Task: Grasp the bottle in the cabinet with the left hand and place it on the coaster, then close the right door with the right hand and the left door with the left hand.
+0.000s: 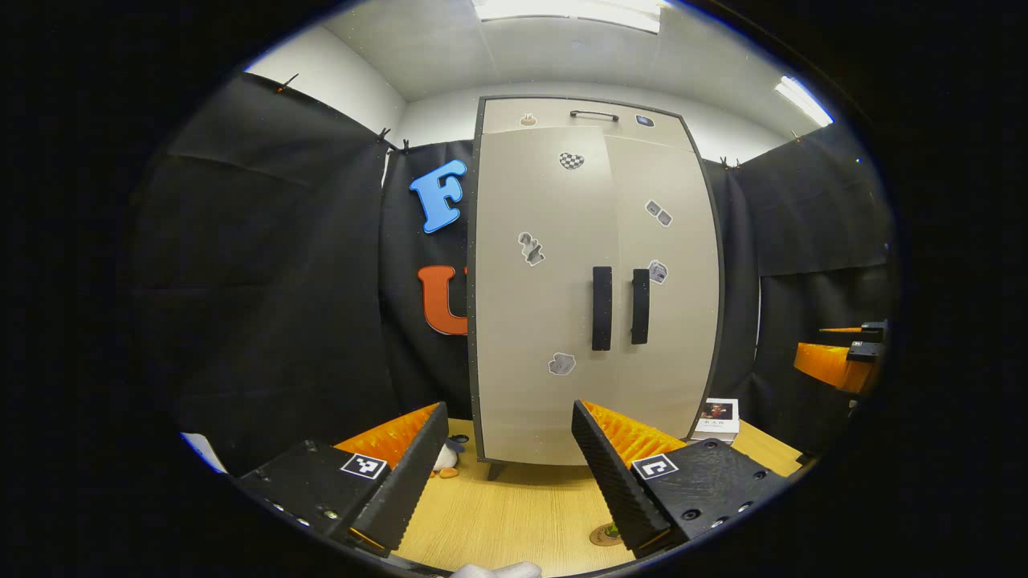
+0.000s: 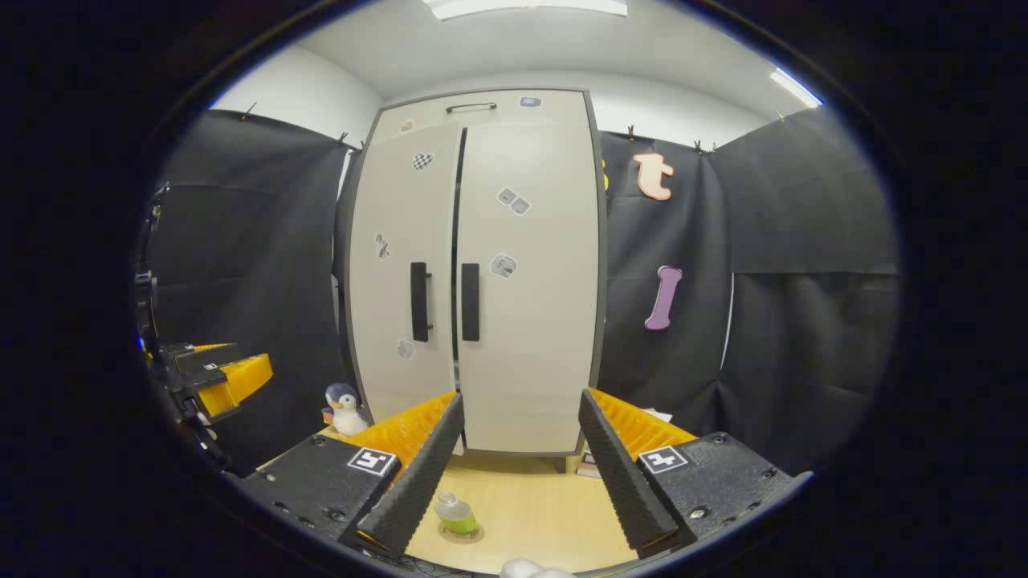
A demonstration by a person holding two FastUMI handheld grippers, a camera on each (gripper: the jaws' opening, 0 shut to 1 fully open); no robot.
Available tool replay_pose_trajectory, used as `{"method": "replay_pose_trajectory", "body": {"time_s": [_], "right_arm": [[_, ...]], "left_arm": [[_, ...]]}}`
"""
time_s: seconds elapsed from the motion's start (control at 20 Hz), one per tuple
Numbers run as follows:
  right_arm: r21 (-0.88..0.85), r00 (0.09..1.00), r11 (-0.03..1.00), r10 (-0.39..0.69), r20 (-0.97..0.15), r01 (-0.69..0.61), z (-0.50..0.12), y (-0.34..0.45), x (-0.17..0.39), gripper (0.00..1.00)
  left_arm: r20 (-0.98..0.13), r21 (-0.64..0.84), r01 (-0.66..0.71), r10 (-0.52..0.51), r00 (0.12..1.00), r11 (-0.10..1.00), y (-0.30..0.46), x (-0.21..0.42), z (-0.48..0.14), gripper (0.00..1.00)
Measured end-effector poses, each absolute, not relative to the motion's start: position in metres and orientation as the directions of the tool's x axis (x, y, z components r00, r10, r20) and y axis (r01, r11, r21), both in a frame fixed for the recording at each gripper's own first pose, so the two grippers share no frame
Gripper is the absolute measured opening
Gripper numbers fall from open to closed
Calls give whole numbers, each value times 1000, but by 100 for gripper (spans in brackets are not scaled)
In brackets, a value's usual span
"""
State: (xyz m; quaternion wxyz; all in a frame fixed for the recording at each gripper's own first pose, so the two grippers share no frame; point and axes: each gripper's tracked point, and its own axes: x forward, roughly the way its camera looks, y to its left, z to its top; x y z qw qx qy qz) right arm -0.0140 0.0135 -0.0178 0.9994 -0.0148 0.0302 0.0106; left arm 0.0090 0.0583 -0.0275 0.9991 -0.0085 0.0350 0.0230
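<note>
Both grippers hang open and empty, the left gripper (image 1: 510,474) and right gripper (image 2: 520,474), above the table (image 2: 530,514). The bottle (image 2: 456,514) stands on the coaster (image 2: 461,533). Farther back, the cabinet (image 2: 482,273) doors look shut, though a dark seam leaves that unsure. The task seems nearly finished.

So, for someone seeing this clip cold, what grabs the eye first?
The tall pale cabinet at the back of the wooden table, both doors shut, with dark handles and small stickers. Next, in the right gripper view, the bottle of green liquid standing on a round coaster near the table's front. The right gripper and the left gripper are both open and hold nothing.
</note>
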Motion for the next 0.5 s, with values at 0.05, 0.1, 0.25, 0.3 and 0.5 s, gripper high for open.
{"method": "replay_pose_trajectory", "body": {"time_s": [0.05, 0.1, 0.25, 0.3, 0.5], "right_arm": [[-30, 998, 999, 21, -62, -23, -17, 14, -14, 95], [-34, 998, 999, 24, -65, -26, -18, 16, -13, 95], [-51, 998, 998, 20, -63, -24, -18, 18, -15, 95], [-52, 998, 998, 17, -60, -20, -18, 17, -16, 95], [-45, 999, 999, 6, -54, -8, -16, 13, -16, 95]], "left_arm": [[-69, -15, -48, 47, 997, 999, 58, 9, -29, 95], [-67, -16, -49, 48, 997, 999, 58, 9, -30, 95], [-76, -21, -43, 42, 996, 999, 58, 9, -32, 95], [-79, -17, -42, 40, 996, 999, 58, 10, -32, 95], [-73, -15, -41, 40, 997, 999, 57, 10, -30, 95]]}}
